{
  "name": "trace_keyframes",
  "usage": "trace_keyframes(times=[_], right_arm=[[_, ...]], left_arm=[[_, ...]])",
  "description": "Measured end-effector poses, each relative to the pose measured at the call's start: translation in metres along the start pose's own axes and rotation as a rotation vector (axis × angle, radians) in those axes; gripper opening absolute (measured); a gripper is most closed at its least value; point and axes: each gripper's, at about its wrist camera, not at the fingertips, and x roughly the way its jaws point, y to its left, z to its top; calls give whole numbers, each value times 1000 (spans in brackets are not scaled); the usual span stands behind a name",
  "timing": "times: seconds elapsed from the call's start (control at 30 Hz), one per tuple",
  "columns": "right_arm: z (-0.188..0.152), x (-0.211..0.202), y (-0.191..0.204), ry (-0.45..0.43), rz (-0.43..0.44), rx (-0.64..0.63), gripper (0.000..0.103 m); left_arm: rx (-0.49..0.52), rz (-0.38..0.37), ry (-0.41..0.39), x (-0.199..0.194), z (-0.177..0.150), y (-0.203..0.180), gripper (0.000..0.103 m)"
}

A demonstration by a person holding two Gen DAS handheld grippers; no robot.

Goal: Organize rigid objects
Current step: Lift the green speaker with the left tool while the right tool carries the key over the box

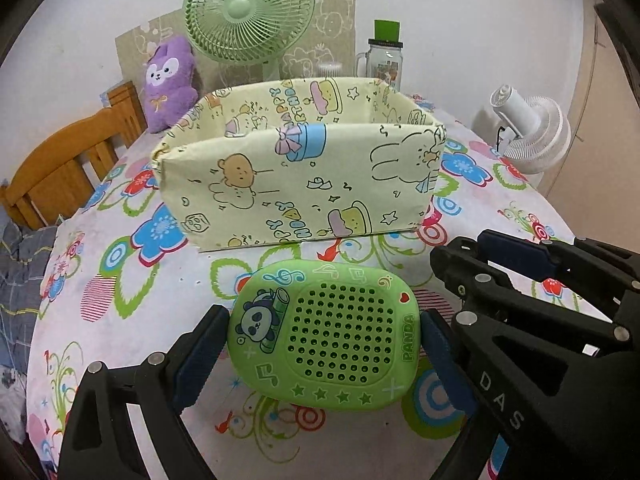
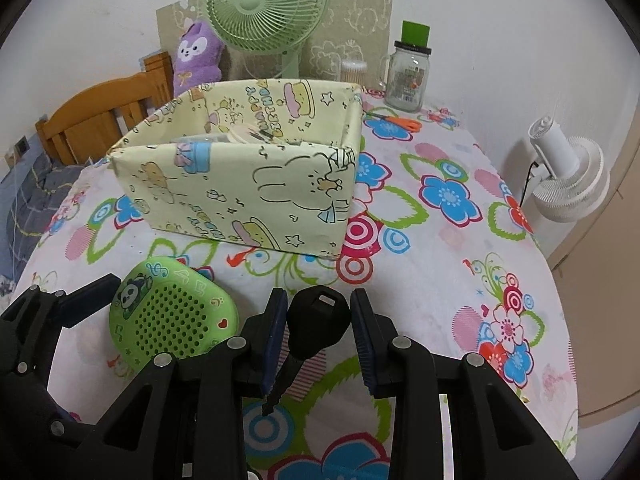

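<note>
My left gripper (image 1: 323, 344) is shut on a green panda-printed case (image 1: 332, 308) with a perforated face, its blue pads (image 1: 200, 360) pressed on both short sides and holding it just above the flowered tablecloth (image 1: 120, 280). My right gripper (image 2: 320, 300) is shut on a black key (image 2: 316, 324), head up and blade pointing down toward the camera. Beyond both stands a pale yellow cartoon-print box (image 1: 304, 184), open at the top. In the right wrist view the box (image 2: 248, 200) holds some small items I cannot make out. The case (image 2: 172, 316) shows at lower left there.
A green fan (image 1: 248, 12), a purple plush (image 1: 170, 80) and a glass jar (image 1: 384, 60) stand behind the box. Orange-handled scissors (image 2: 396, 120) lie by the jar. A white fan (image 2: 568, 172) stands off the table's right edge, and a wooden chair (image 1: 68, 168) sits at the left.
</note>
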Motion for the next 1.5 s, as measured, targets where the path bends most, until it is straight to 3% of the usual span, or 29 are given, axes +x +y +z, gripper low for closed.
trace_keyframes(times=[0.73, 1.5], right_arm=[[-2, -40, 11, -41, -18, -25, 35], [35, -69, 12, -109, -11, -28, 35]], left_arm=[[18, 39, -45, -37, -3, -2, 96], [27, 63, -108, -66, 34, 5, 96]])
